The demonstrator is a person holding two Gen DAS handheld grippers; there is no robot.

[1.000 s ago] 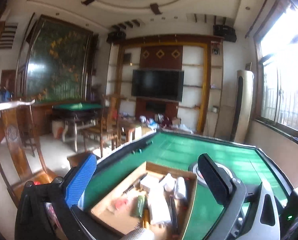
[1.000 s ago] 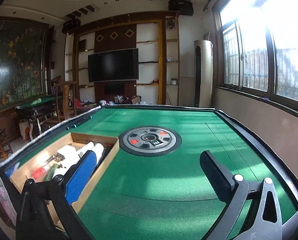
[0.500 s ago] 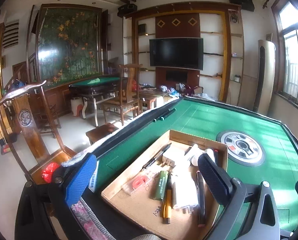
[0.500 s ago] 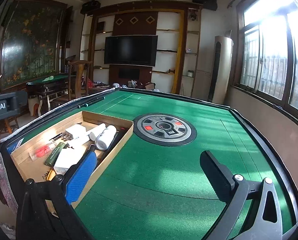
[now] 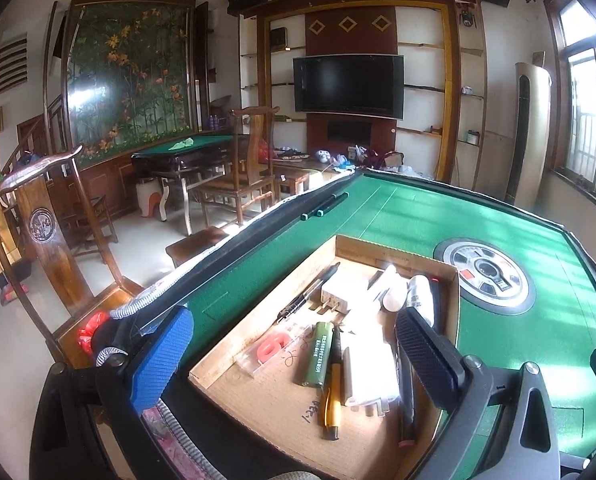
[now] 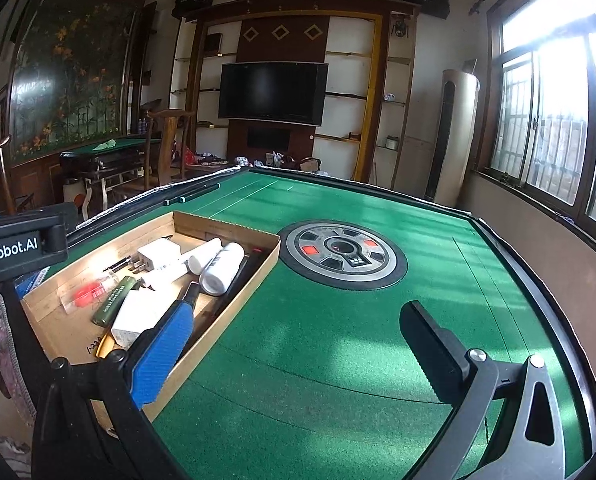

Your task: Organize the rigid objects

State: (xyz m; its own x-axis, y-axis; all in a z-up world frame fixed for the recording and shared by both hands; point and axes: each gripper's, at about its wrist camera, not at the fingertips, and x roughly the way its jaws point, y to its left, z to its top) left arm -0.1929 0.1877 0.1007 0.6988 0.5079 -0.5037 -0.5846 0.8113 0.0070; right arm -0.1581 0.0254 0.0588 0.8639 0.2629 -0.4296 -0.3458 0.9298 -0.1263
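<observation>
a shallow cardboard tray [image 5: 354,244] sits on the green table [image 5: 498,236], near its left edge. inside lie a white charger [image 5: 336,295], a black pen [image 5: 310,294], a green battery [image 5: 318,354], a yellow pen [image 5: 332,404], a red item in a clear packet [image 5: 272,348], a white box [image 5: 368,372] and two white tubes [image 6: 222,268]. the left gripper [image 5: 294,356] hangs above the tray, jaws wide, empty. the right gripper [image 6: 298,344] hovers over bare felt beside the tray, jaws wide, empty.

table felt [image 6: 338,340]: green | tray [image 5: 266,316]: tan cardboard | battery [image 5: 318,354]: olive | bottle [image 6: 222,268]: white
</observation>
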